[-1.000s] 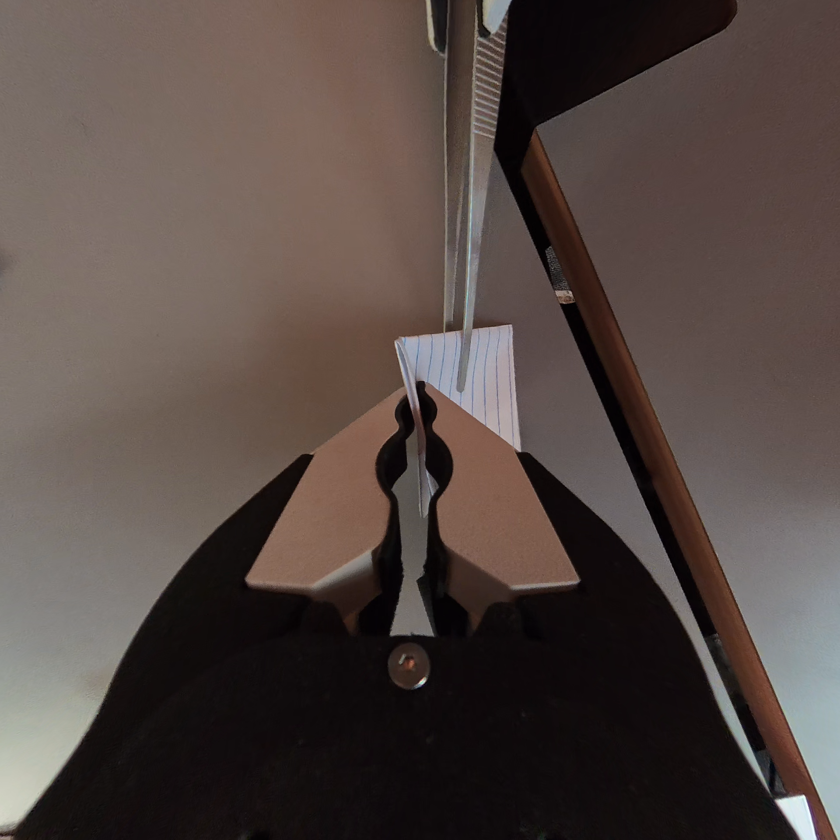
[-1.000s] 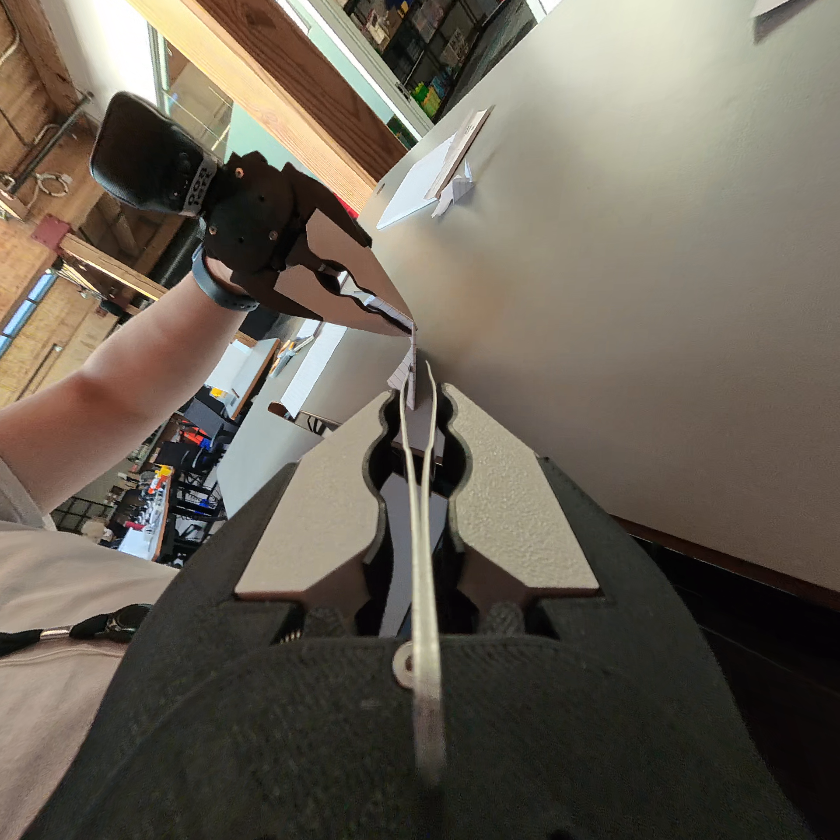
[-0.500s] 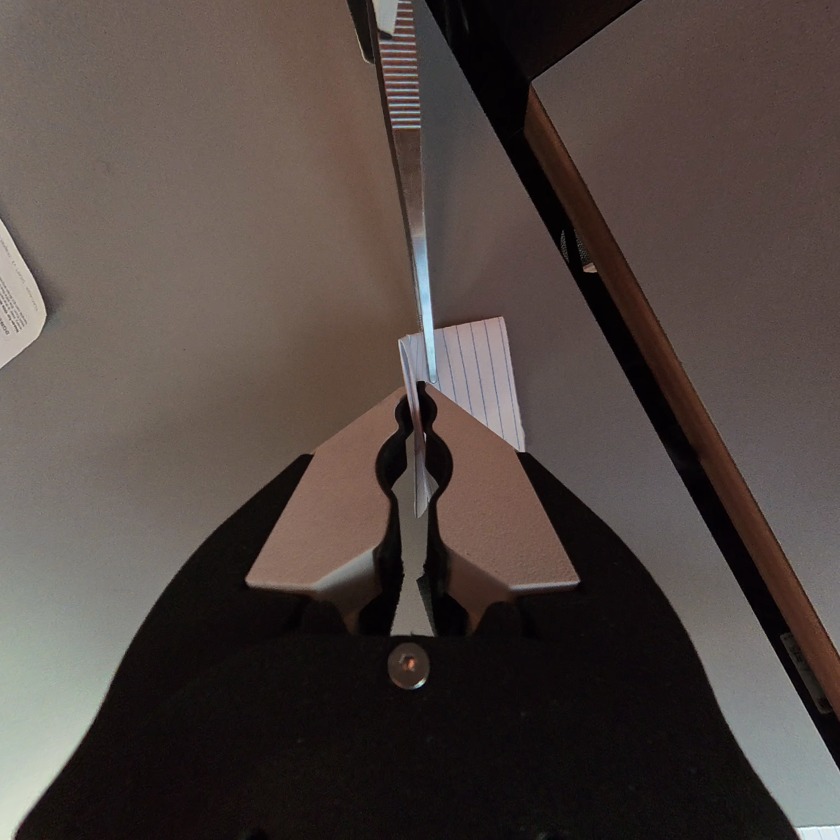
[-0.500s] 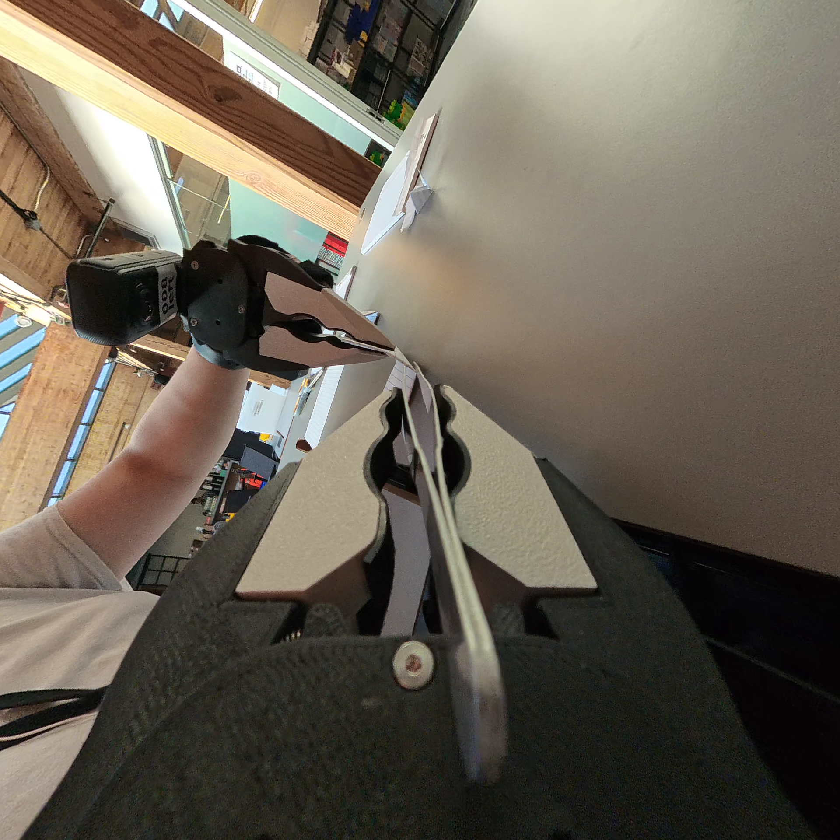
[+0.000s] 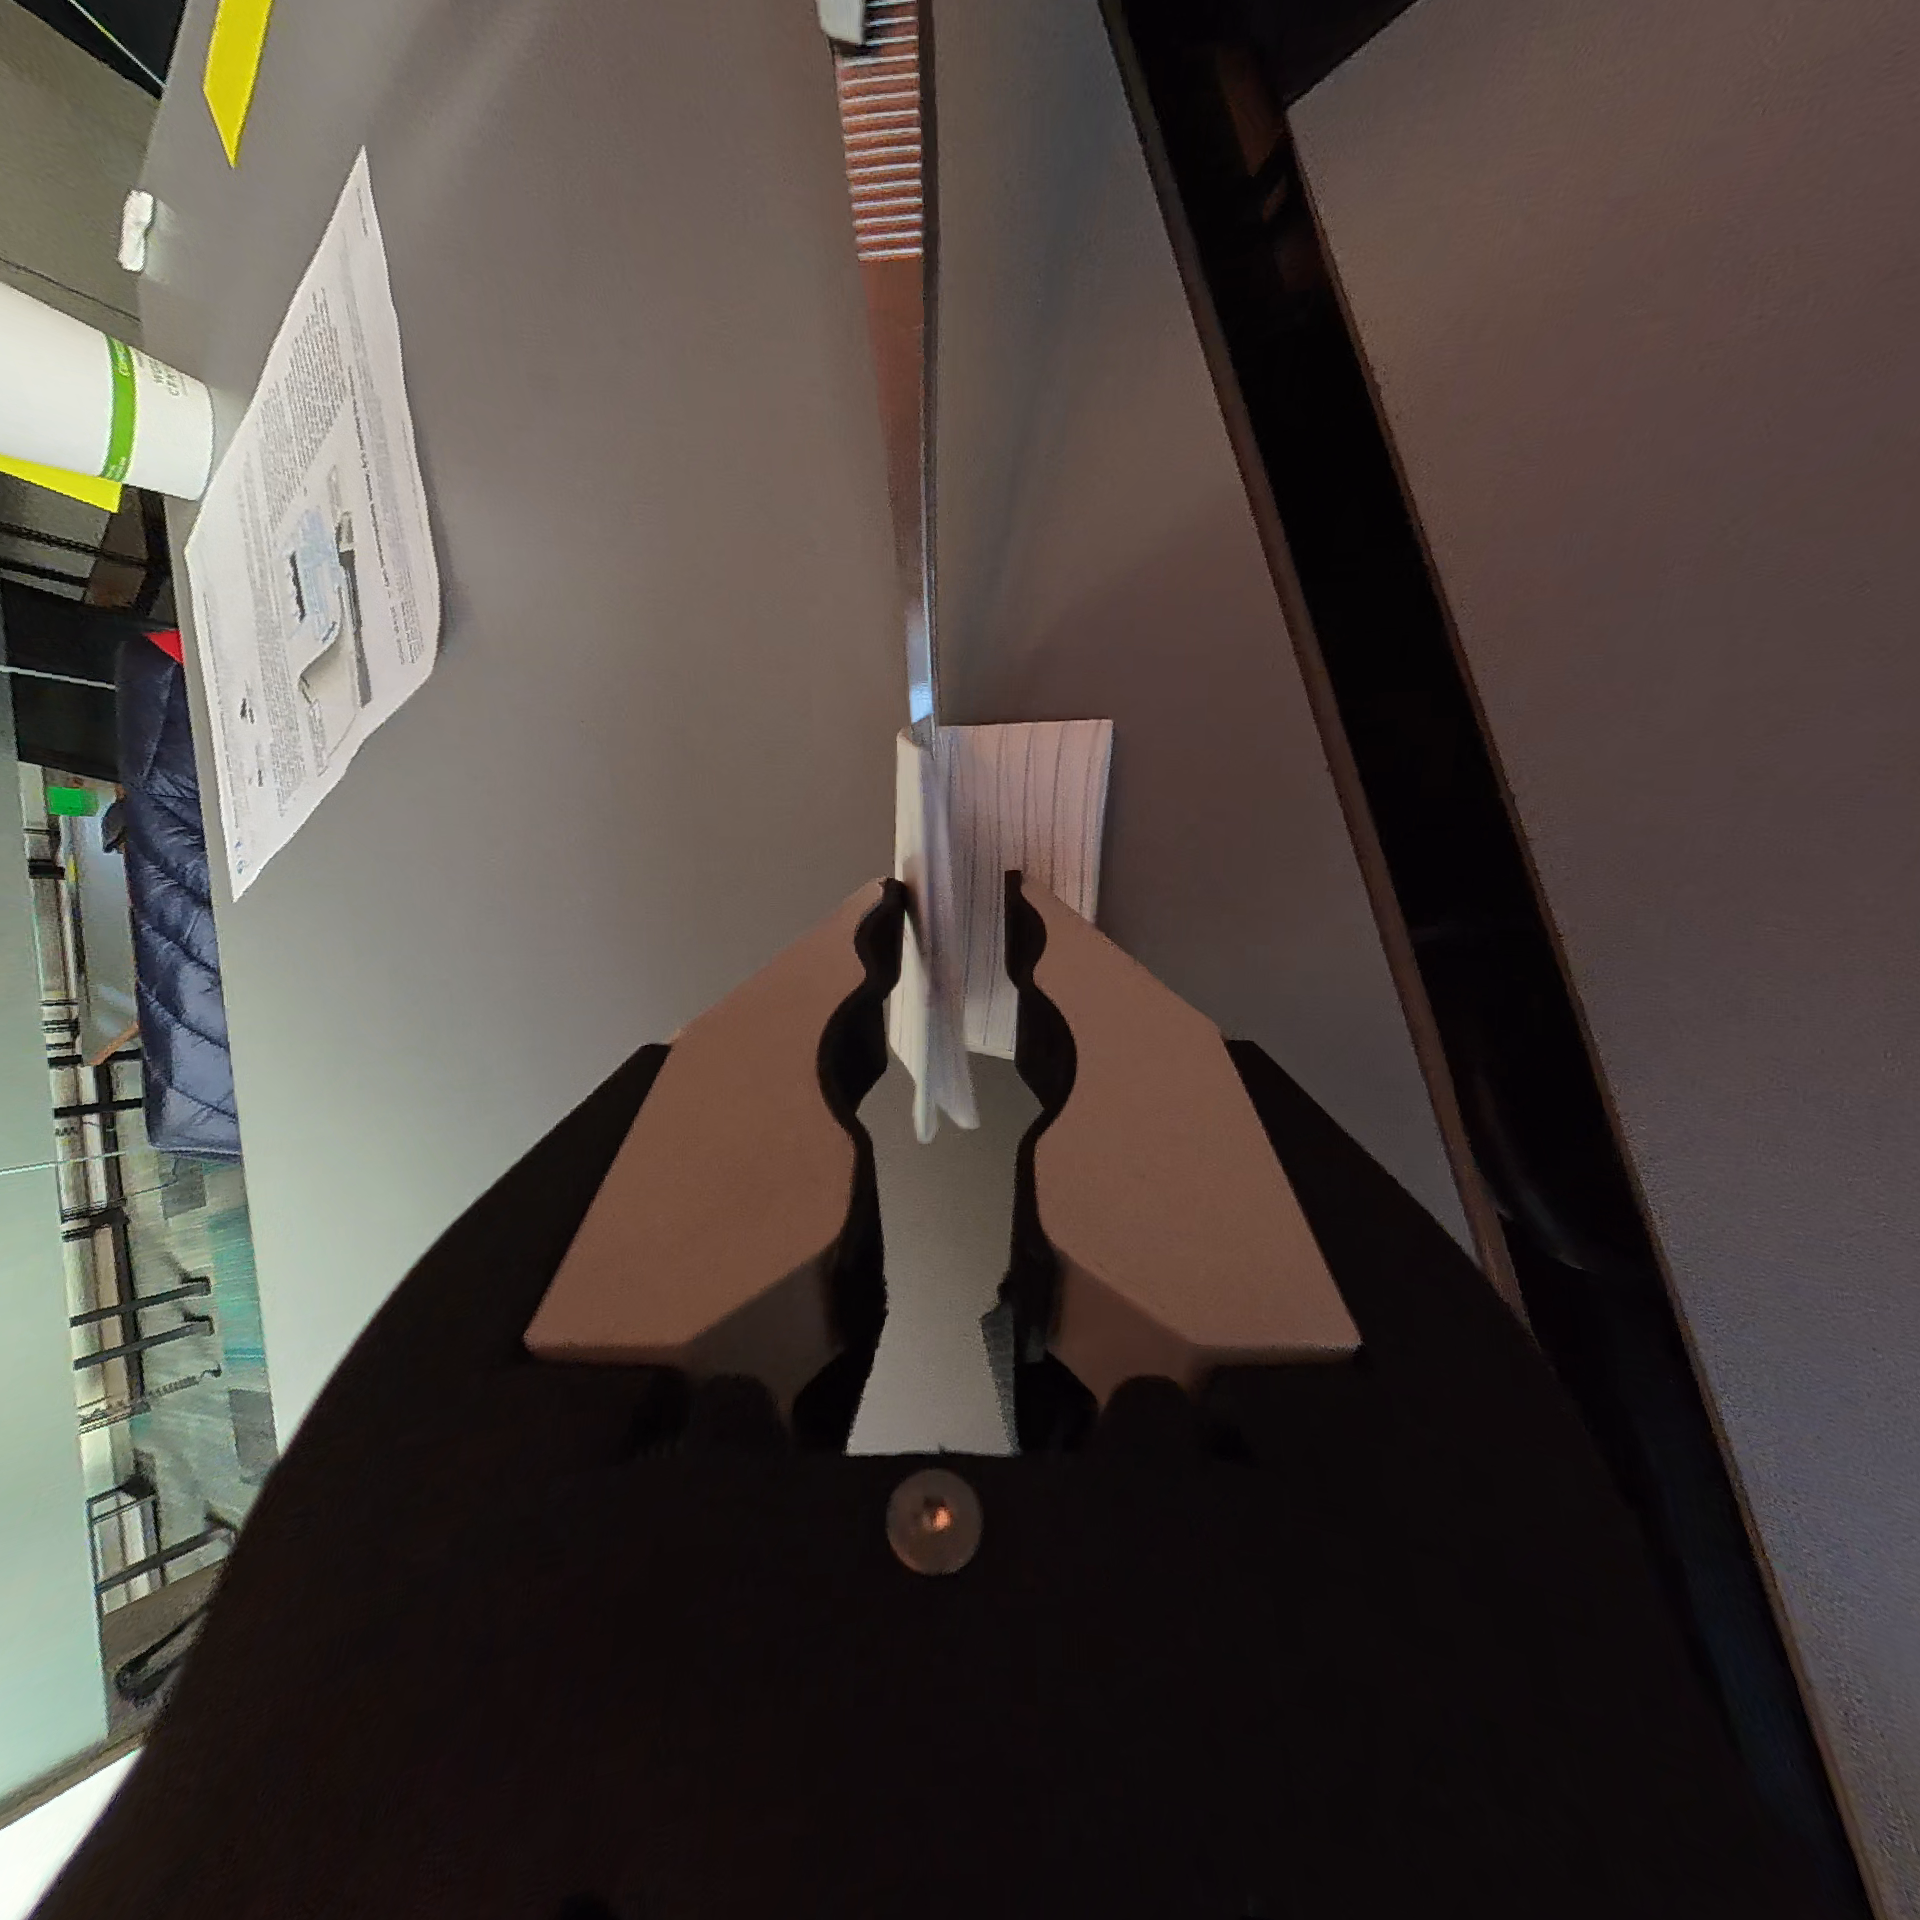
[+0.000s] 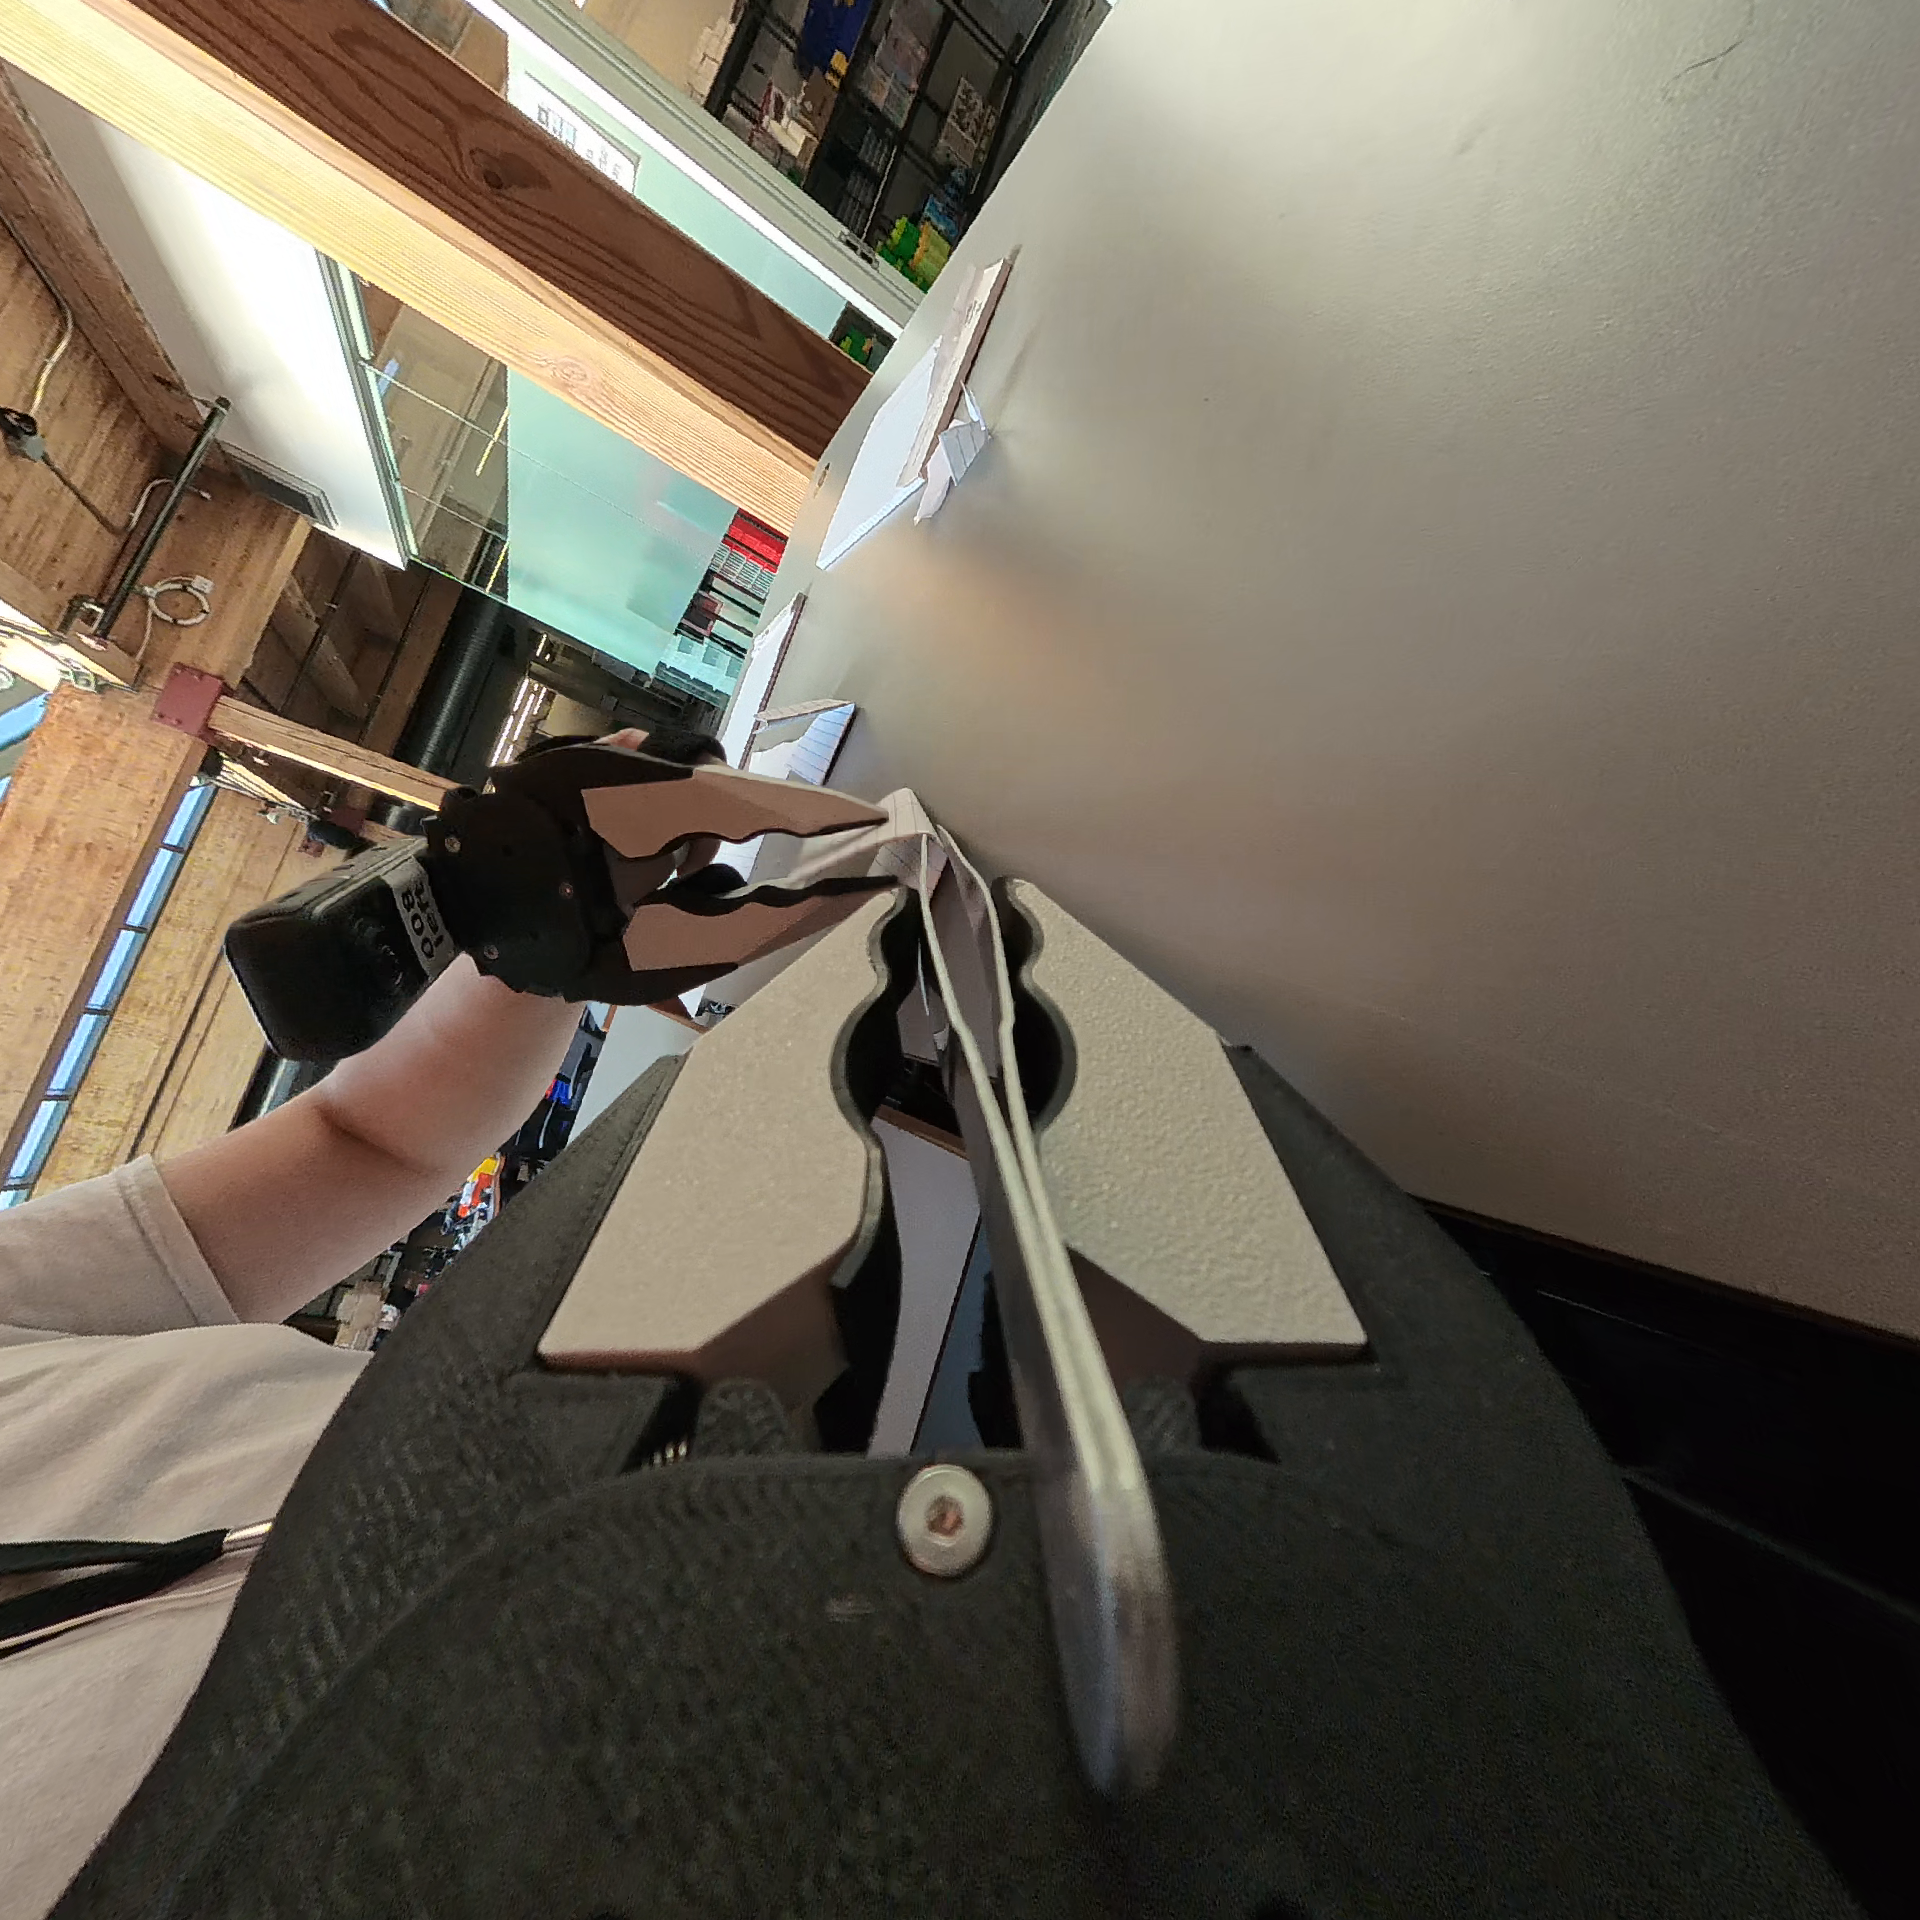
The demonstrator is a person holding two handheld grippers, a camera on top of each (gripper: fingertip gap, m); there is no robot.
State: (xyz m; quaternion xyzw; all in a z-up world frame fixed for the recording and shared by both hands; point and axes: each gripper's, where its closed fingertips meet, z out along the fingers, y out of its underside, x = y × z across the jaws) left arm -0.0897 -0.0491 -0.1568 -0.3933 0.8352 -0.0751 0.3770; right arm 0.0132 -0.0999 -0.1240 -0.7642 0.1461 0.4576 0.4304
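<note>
- Two grippers are meeting at one folded slip of lined paper (image 5: 1039, 810), which is hanging close to the grey tabletop (image 5: 623, 520).
- The left gripper (image 5: 951, 888) is keeping its fingers narrowly parted around the slip, not clamping it.
- The right gripper (image 6: 956, 914) is squeezing metal tweezers (image 6: 1039, 1247), whose tips are pinching the slip's top edge.
- A printed sheet (image 5: 312, 520) is lying well apart.

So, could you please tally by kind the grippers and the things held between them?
Grippers: 2 (left gripper, right gripper)
Tweezers: 1
Folded lined paper: 1
Total: 4
</note>
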